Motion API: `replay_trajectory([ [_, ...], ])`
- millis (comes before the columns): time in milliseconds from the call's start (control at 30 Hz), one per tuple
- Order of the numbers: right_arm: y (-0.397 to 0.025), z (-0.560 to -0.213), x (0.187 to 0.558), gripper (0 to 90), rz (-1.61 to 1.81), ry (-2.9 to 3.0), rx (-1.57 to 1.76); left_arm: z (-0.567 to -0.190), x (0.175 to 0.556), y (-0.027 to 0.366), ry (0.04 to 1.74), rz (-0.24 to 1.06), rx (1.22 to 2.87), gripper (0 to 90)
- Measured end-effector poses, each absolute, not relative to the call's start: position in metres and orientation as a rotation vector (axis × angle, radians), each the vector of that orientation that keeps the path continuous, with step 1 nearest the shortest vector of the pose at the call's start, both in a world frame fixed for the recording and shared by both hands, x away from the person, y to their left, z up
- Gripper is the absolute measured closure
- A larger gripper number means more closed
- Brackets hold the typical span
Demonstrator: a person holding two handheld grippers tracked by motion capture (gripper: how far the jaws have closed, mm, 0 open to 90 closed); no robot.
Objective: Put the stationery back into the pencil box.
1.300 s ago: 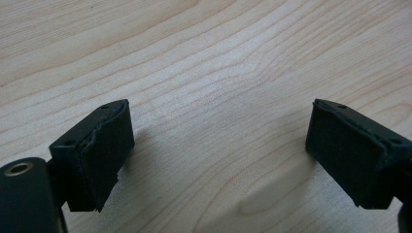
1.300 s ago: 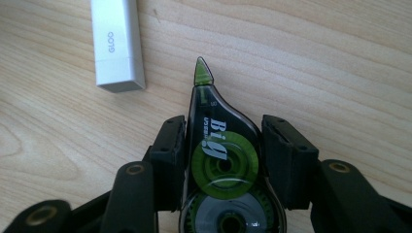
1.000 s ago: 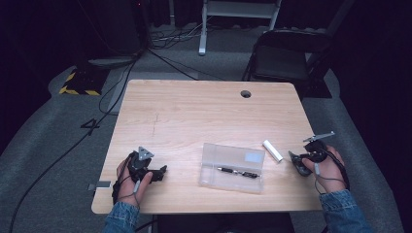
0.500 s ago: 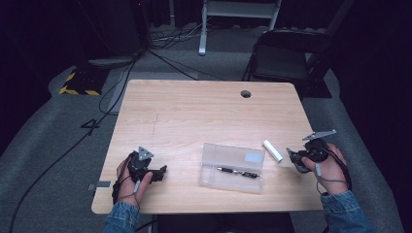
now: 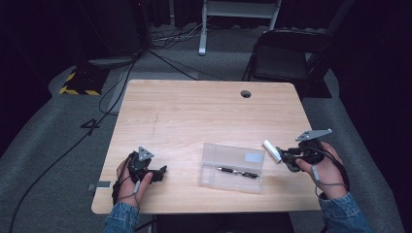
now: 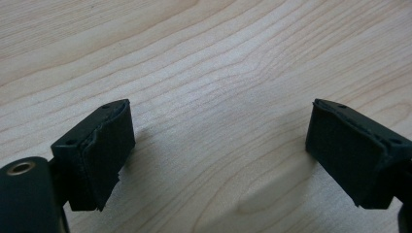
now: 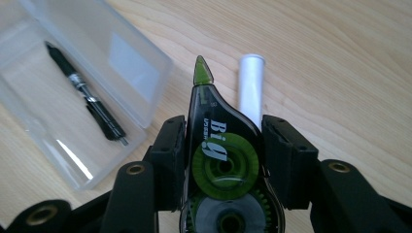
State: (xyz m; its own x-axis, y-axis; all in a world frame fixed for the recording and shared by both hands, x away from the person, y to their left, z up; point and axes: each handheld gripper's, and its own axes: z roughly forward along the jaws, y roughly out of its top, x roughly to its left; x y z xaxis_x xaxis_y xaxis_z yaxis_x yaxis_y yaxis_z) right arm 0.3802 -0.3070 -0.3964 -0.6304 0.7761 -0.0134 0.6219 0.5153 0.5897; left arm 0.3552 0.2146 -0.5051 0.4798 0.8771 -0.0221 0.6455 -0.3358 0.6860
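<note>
At the high view's lower right the right gripper [image 5: 286,156] is clamped on a tape dispenser [image 7: 221,155], likely bound next for the case [image 5: 233,167] at centre-bottom; the left gripper [image 5: 158,173] rests apart on the desk [image 5: 194,116].

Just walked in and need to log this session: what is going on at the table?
A person sits at a wooden table with tongs in each hand. The right tongs are shut on a green correction tape dispenser, beside a white tube and an open clear case with a black pen inside. The left tongs are open over bare wood, holding nothing.
</note>
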Motion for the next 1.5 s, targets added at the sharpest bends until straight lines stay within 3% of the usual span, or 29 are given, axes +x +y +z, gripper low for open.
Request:
replay_trajectory([
  [567, -0.245, -0.394, 0.368, 53.7, 0.892, 2.650, 0.881, -0.505, 0.355, 0.214, 1.253, 0.474, 2.093, 11.3],
  [1500, -0.193, -0.425, 0.363, 53.7, 0.822, 2.855, 0.568, -0.505, 0.355, 0.214, 1.252, 0.473, 2.093, 11.3],
])
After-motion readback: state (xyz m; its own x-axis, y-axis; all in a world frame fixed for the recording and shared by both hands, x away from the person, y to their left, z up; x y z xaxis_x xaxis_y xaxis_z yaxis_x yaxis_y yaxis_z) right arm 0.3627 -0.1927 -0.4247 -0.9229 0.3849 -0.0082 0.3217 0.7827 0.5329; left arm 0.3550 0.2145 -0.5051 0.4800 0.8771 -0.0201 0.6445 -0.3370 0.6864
